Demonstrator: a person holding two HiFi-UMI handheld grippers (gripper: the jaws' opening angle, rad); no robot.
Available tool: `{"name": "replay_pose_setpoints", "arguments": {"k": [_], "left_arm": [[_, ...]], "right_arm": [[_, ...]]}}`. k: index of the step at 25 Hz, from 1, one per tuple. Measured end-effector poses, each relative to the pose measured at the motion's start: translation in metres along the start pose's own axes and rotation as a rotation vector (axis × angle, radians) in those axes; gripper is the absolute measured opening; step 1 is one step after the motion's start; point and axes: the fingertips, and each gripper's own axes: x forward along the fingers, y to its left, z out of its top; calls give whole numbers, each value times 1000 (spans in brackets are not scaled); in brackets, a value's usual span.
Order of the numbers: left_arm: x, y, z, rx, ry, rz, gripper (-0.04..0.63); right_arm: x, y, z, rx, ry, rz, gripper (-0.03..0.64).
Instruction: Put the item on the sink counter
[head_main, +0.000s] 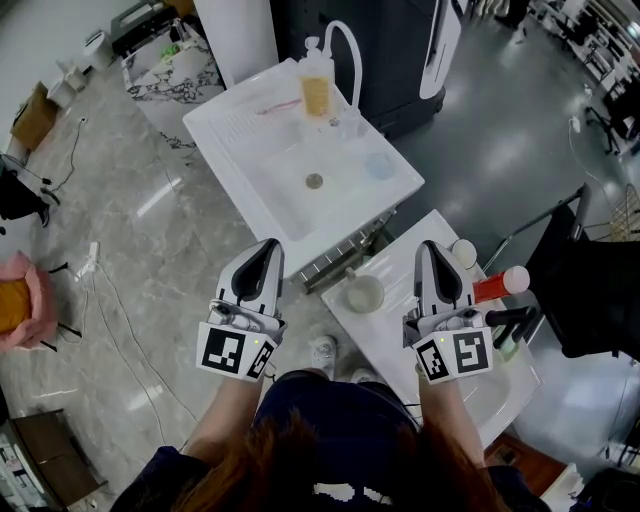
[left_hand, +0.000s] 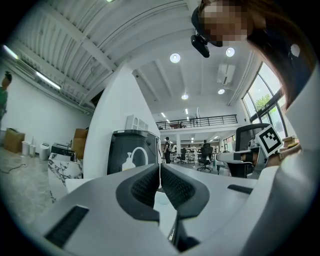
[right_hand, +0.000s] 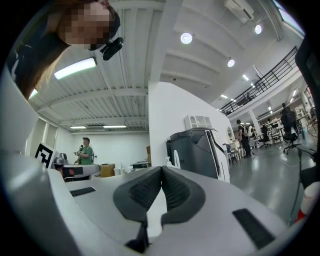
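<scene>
The white sink counter (head_main: 236, 120) stands ahead of me, with a basin, a drain (head_main: 314, 181), a curved faucet (head_main: 345, 45) and a bottle of orange liquid (head_main: 315, 88). A white side table (head_main: 400, 310) at lower right carries a white bowl (head_main: 363, 294), a red and white bottle (head_main: 500, 283) and a black item (head_main: 512, 319). My left gripper (head_main: 267, 246) hovers over the floor between counter and table, shut and empty. My right gripper (head_main: 430, 248) hangs over the side table beside the bowl, also shut and empty. Both gripper views show the pads (left_hand: 150, 184) (right_hand: 145, 187) pressed together.
A pale blue round thing (head_main: 379, 166) lies on the counter's right side. A dark machine (head_main: 400, 50) stands behind the counter, a black chair (head_main: 585, 280) at the right. Cables (head_main: 100, 290) run over the grey floor at left. A person in green (right_hand: 86, 152) stands far off.
</scene>
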Motion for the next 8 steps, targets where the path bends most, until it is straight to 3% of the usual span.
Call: {"name": "replay_pose_setpoints", "arguments": {"k": [8], "left_arm": [[-2,3,-4,-3,11,-3,25]], "right_arm": [[0,3,-1,6,-5,-12,15]]}}
